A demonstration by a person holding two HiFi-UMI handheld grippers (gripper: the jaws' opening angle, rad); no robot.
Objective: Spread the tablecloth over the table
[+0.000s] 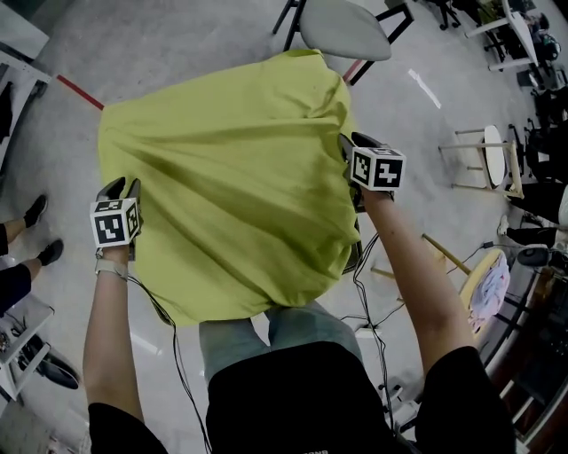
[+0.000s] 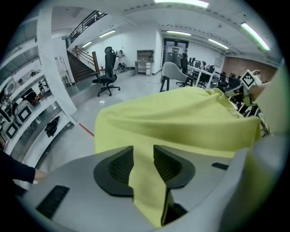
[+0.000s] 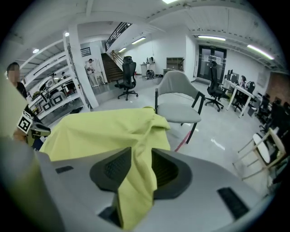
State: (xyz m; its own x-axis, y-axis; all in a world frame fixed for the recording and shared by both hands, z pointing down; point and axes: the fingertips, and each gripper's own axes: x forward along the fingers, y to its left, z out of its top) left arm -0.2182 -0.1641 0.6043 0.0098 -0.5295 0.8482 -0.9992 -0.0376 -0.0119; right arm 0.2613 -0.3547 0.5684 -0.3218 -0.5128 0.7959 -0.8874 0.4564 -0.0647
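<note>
Here's the lime-green tablecloth, draped in a loose mound just this side of the grey shell chair. Whatever it covers is hidden underneath. Its far edge sits close to the chair and its near edge hangs down towards the person's waist.

The left gripper is at the cloth's left side, farther from the chair than its partner. Its jaws stand apart, with a strip of cloth running loose through the gap rather than pinched. It's the same with the right gripper at the right side, nearer the chair: pads parted, a fold of fabric lying slack between them.

So where's the danger? I'd say it's that fabric in both gaps. If either hand pulls away sideways or tilts, the ribbed pads could catch the fold and drag the whole sheet off line. The left side looks more exposed, since its strip trails deep into the gripper's throat.

Second worry: the lie looks uneven. Creases fan out from the chair end, and the near hem sags low on the side away from the chair, so that weight could pull the cloth down.

The black cables dangling below the near hem could also hook the cloth on a careless retreat.
</note>
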